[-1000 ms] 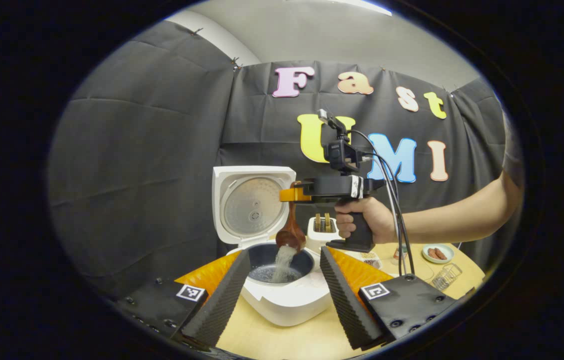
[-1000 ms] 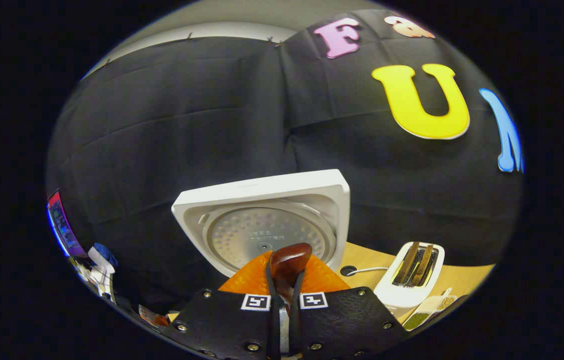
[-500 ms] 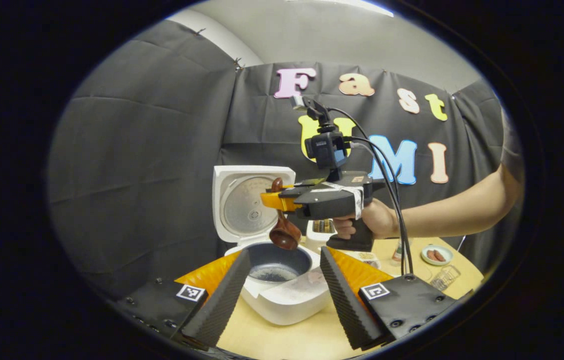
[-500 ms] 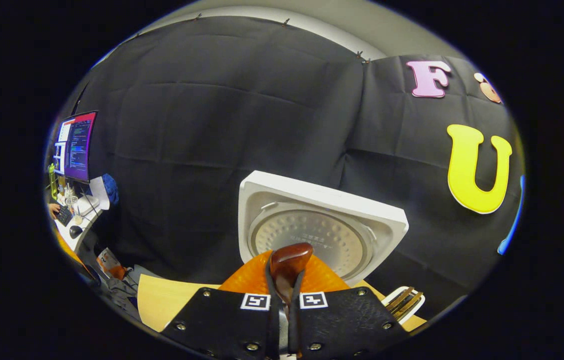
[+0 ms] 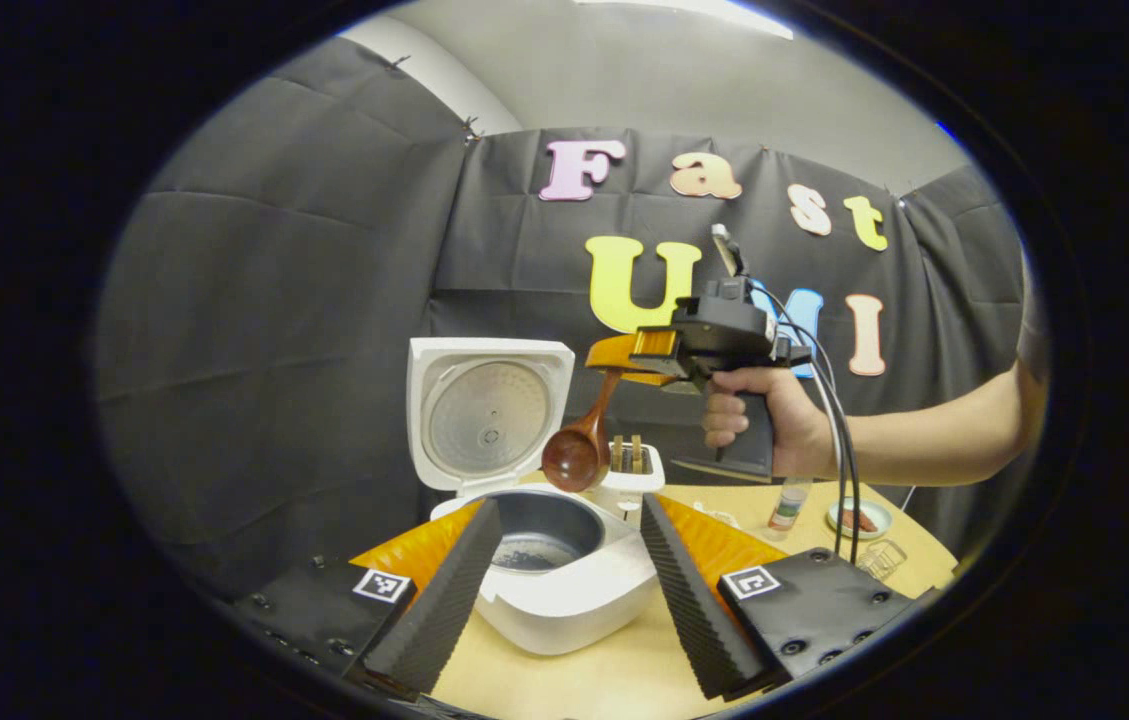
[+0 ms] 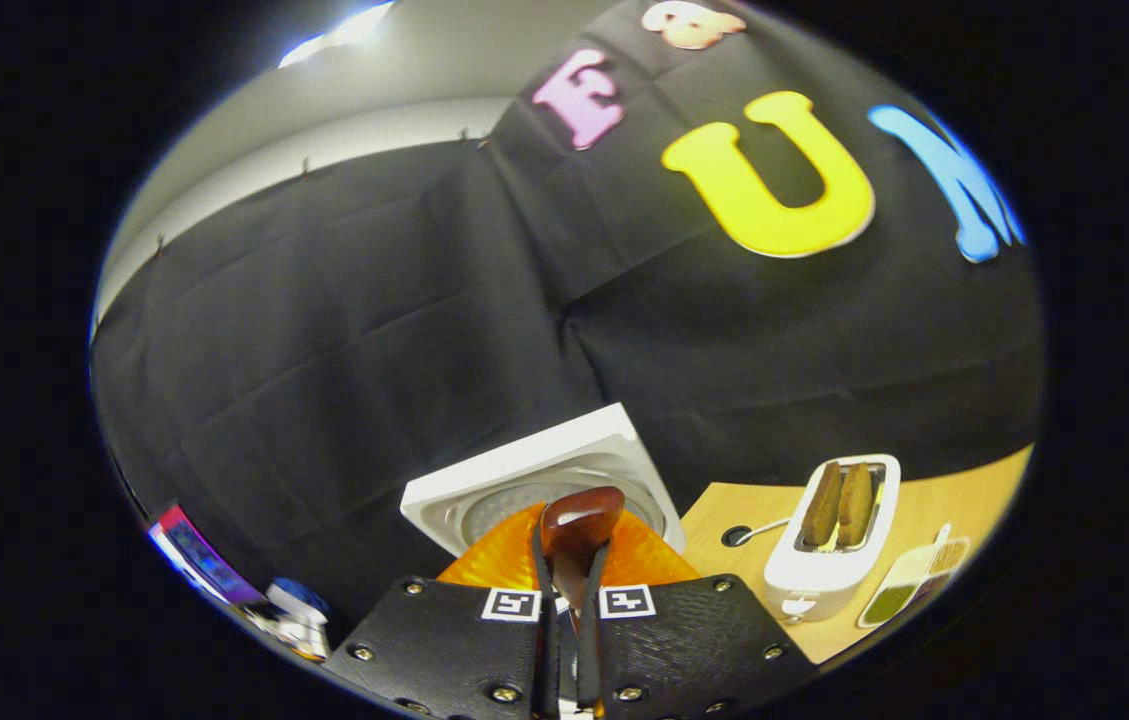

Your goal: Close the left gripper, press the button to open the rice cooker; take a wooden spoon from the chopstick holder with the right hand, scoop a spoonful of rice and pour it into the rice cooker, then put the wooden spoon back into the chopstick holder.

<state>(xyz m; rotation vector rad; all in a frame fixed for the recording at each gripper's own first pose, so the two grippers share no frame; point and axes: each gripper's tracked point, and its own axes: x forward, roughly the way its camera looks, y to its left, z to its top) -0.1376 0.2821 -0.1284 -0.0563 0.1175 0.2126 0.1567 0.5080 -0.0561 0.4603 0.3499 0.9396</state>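
The rice cooker [image 5: 544, 560] stands with its lid [image 5: 484, 412] swung up and back, so the button press looks done, and a thin scatter of rice lies on the floor of its dark inner pot [image 5: 539, 525], which suggests the pouring is done too. The right gripper [image 5: 614, 355], held in a hand [image 5: 759, 425] above and to the right of the cooker, has its fingers pinched tight on the handle of the wooden spoon [image 5: 576, 450]; the bowl hangs just above the cooker's back rim and looks empty. In the right gripper view the spoon's handle end [image 6: 579, 525] pokes up between the closed fingers, with the lid behind it. The left gripper [image 5: 564, 580] hangs in front of the cooker, fingers spread wide around nothing. What seems left is returning the spoon to the chopstick holder
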